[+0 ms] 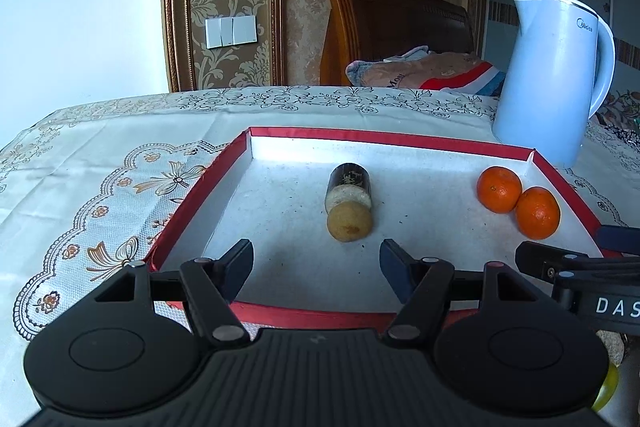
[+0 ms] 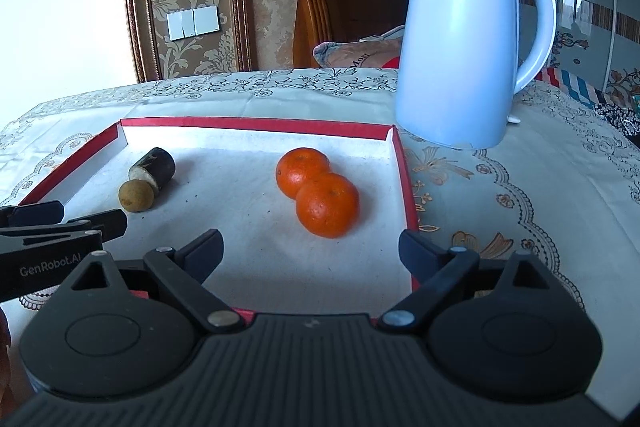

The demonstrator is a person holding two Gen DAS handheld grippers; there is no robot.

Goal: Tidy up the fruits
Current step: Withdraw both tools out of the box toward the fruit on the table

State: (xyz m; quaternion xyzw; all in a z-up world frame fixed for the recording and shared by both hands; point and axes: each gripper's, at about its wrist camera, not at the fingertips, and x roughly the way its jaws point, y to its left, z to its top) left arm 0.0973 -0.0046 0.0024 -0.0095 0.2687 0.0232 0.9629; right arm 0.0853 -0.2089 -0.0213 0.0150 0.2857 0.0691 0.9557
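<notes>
Inside the red tray [image 2: 404,171]: I see all the fruit on its white floor.
Oranges: two, far orange [image 2: 301,171] and near orange [image 2: 327,205], touching, close to the tray's right wall.
Brown fruit [image 1: 349,221]: small, round, mid-tray, touching the cut end of a dark stub [image 1: 349,181] lying on its side.
Left gripper [image 1: 316,261]: my jaws stand apart, nothing between them, aimed at the brown fruit.
Right gripper [image 2: 310,253]: jaws wide, gripping nothing, before the near orange.
Worktop [image 2: 500,195]: lace cloth; pale blue kettle [image 2: 456,43] stands behind the tray's right corner.
</notes>
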